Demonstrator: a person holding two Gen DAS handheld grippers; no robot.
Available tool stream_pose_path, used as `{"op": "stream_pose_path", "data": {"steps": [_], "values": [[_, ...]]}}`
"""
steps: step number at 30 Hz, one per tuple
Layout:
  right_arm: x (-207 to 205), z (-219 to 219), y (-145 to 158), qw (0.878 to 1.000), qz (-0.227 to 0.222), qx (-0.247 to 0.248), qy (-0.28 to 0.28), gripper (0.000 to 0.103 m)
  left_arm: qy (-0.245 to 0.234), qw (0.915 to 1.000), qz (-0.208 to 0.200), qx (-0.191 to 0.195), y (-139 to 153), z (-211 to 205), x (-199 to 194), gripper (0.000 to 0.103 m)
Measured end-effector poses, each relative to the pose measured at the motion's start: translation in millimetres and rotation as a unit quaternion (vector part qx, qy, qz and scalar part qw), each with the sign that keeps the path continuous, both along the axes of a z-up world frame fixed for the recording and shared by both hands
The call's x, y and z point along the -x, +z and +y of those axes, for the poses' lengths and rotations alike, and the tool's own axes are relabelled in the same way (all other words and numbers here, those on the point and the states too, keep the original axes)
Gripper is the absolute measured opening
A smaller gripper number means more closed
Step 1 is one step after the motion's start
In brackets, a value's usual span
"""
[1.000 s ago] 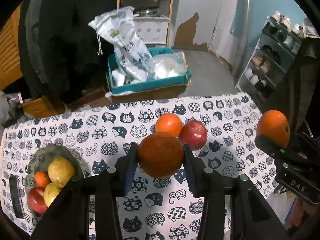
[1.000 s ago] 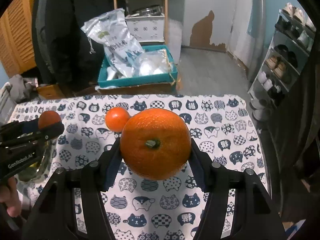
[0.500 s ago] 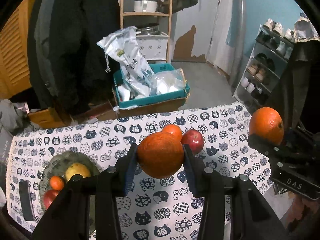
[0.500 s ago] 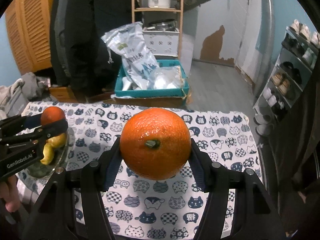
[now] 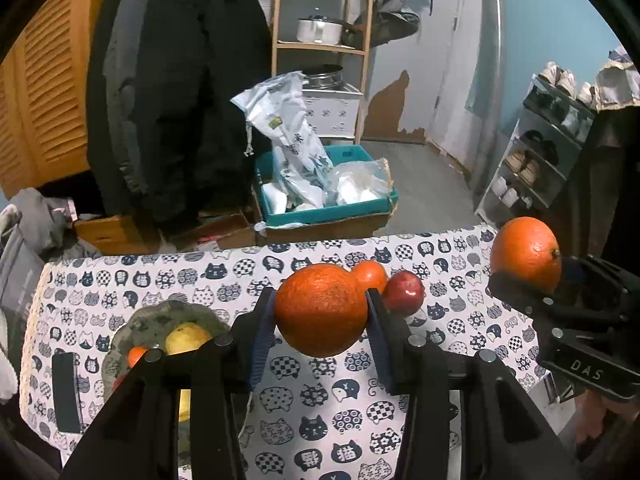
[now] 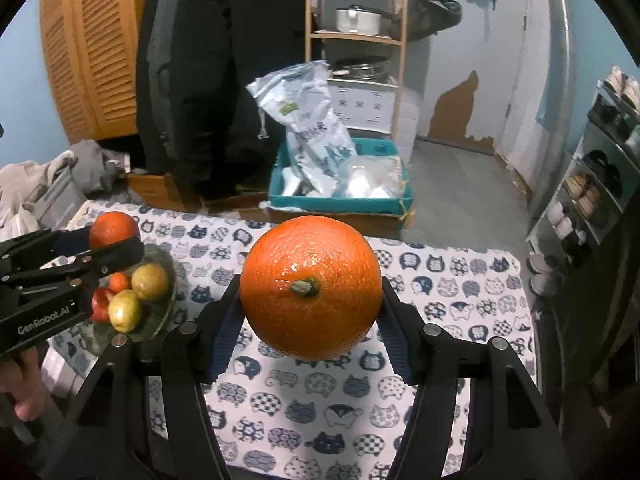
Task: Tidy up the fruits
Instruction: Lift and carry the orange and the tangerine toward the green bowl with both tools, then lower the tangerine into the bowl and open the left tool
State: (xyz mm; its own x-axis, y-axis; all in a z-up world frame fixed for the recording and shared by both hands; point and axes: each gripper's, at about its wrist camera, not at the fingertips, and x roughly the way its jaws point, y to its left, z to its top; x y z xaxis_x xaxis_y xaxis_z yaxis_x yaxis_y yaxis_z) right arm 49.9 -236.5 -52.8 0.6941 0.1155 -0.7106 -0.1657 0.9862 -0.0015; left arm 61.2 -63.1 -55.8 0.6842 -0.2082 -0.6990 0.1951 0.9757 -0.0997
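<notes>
My left gripper (image 5: 320,316) is shut on a dark orange (image 5: 320,308), held above the cat-print tablecloth (image 5: 328,420). My right gripper (image 6: 312,300) is shut on a larger bright orange (image 6: 310,292), stem toward the camera; the same orange (image 5: 526,252) shows at the right of the left wrist view. A green plate (image 6: 160,316) at the table's left holds yellow, red and small orange fruits (image 6: 150,280). A small orange (image 5: 372,274) and a red apple (image 5: 404,292) lie on the cloth behind the left gripper.
Past the table's far edge stands a teal box (image 5: 328,208) with plastic bags. Dark coats (image 5: 180,100) hang at the left, a wooden shelf (image 5: 320,40) with a pot is behind, and a shoe rack (image 5: 540,152) is at the right. A black flat object (image 5: 66,392) lies beside the plate.
Both grippers have risen and pulled back from the table with their oranges still held; the table and fruits look smaller and lower, and more of the room shows.
</notes>
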Motion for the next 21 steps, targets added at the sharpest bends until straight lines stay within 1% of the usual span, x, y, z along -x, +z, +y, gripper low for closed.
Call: {"op": "stream_pose_path", "data": {"steps": [11, 21], "values": [[-13.4, 48.9, -0.8, 0.999, 0.007, -0.004, 0.047, 0.063, 0.042, 0.9991, -0.005, 0.008, 5.6, 44.1, 9.1, 0.044], [-27.9, 100.5, -8.1, 0.996, 0.022, -0.009, 0.091, 0.063, 0.087, 0.9961, 0.012, 0.010, -10.8, 95.6, 13.2, 0.044]]}}
